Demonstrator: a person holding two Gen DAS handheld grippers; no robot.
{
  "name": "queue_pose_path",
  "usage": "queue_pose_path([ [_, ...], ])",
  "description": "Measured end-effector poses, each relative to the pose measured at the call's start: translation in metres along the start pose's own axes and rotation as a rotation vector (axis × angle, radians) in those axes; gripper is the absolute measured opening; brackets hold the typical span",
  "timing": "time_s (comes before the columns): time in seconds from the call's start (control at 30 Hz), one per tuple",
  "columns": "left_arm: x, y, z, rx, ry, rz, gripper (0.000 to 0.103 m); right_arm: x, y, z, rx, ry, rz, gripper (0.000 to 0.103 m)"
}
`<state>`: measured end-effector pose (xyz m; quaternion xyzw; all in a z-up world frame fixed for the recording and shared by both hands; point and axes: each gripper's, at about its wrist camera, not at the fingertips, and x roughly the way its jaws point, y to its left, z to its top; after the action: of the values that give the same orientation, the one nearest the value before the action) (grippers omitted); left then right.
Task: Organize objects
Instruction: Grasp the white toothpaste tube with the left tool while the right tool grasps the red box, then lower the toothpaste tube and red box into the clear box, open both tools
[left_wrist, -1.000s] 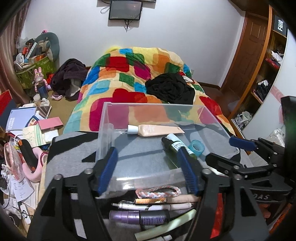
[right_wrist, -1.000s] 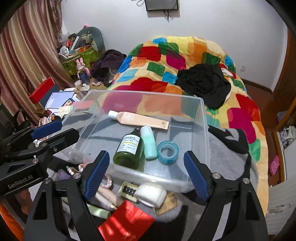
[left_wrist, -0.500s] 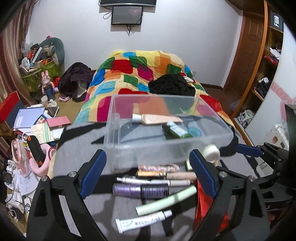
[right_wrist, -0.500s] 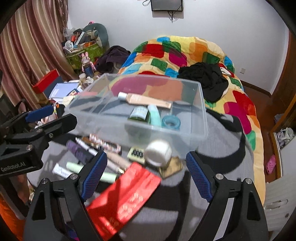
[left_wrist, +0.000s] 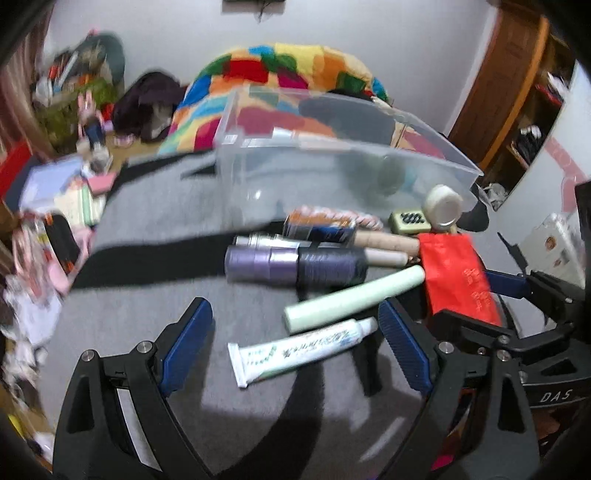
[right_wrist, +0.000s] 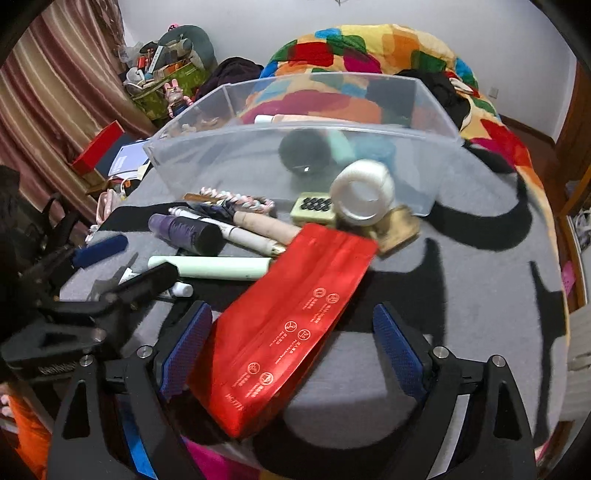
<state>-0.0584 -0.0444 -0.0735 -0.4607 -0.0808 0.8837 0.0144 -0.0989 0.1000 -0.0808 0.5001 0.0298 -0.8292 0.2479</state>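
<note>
A clear plastic bin (left_wrist: 332, 155) (right_wrist: 369, 158) stands on the grey cloth and holds a few bottles and a tape roll. In front of it lie a purple tube (left_wrist: 295, 267) (right_wrist: 184, 230), a pale green tube (left_wrist: 351, 297) (right_wrist: 210, 267), a white ointment tube (left_wrist: 295, 349), a red packet (left_wrist: 458, 273) (right_wrist: 288, 325) and a white jar (left_wrist: 443, 206) (right_wrist: 364, 192). My left gripper (left_wrist: 295, 347) is open low over the white ointment tube. My right gripper (right_wrist: 291, 347) is open, its jaws on either side of the red packet.
A braided band (right_wrist: 236, 197), a small green case (right_wrist: 314, 206) and more cosmetic sticks (right_wrist: 258, 227) lie by the bin's front wall. Behind is a bed with a colourful quilt (right_wrist: 369, 48). Floor clutter lies on the left (left_wrist: 55, 192). A wooden shelf (left_wrist: 524, 92) stands on the right.
Both grippers have pulled back from the bin and dropped low over the loose items in front of it. Both stay open. The left wrist view is blurred by motion.
</note>
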Motion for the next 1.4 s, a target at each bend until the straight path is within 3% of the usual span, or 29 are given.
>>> queue_pose_path([
  [0.07, 0.001, 0.007, -0.003, -0.035, 0.012, -0.035, 0.092, 0.002, 0.002, -0.001, -0.008, 0.004, -0.006, 0.094],
  [0.3, -0.006, -0.002, -0.017, 0.011, -0.007, -0.055, 0.087, 0.000, -0.001, -0.009, -0.043, 0.013, -0.020, 0.094],
  [0.63, -0.018, -0.035, -0.032, 0.134, 0.034, -0.157, 0.064, -0.021, -0.037, -0.024, 0.001, 0.002, -0.101, 0.092],
  [0.9, -0.016, -0.036, -0.014, 0.150, 0.020, -0.119, 0.061, -0.036, -0.027, -0.025, -0.009, -0.043, -0.085, 0.091],
  [0.97, -0.008, -0.038, -0.011, 0.153, 0.038, -0.110, 0.057, -0.029, -0.022, -0.026, -0.025, -0.028, -0.097, 0.091],
  [1.07, 0.003, -0.045, -0.011, 0.173, 0.057, -0.103, 0.051, -0.019, -0.025, -0.032, -0.021, 0.001, -0.105, 0.082],
  [1.23, 0.007, -0.061, -0.013, 0.230, 0.048, -0.089, 0.040, -0.026, -0.038, -0.037, 0.016, -0.015, -0.111, 0.052],
  [1.4, 0.006, -0.070, -0.016, 0.262, 0.030, -0.078, 0.024, -0.034, -0.047, -0.045, 0.035, -0.045, -0.104, 0.052],
])
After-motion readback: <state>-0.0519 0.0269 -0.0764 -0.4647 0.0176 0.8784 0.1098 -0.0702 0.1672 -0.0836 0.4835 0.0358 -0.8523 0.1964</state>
